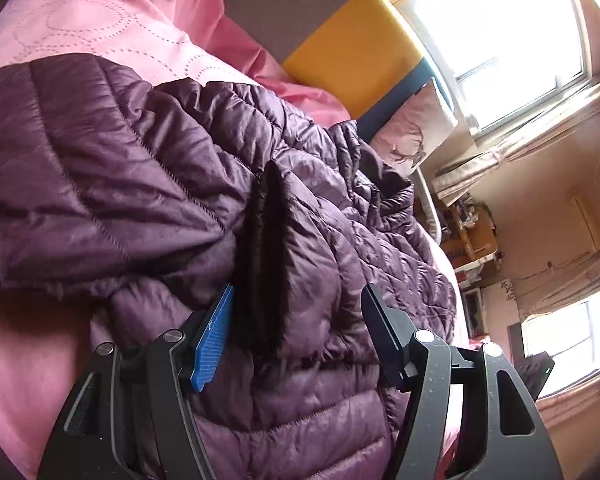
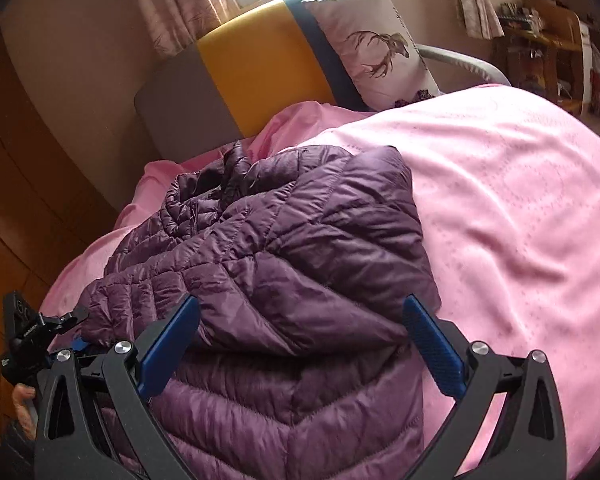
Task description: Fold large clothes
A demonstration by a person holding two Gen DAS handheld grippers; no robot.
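Observation:
A dark purple quilted puffer jacket (image 1: 148,184) lies partly folded on a pink bedspread (image 1: 84,28). My left gripper (image 1: 296,304) is open over the jacket, its jaws on either side of a black fur-trimmed edge (image 1: 264,264) that stands up between them. In the right wrist view the jacket (image 2: 300,232) lies in a folded heap on the bedspread (image 2: 500,208). My right gripper (image 2: 300,316) is open with its jaws on either side of the jacket's near folded part. The left gripper (image 2: 60,320) shows at the jacket's left edge.
A headboard with grey, yellow (image 2: 256,48) and blue panels stands at the far end of the bed. A deer-print pillow (image 2: 380,44) leans on it. Wooden floor (image 2: 32,200) lies left of the bed. Shelves (image 2: 552,36) stand at the far right, windows with curtains behind.

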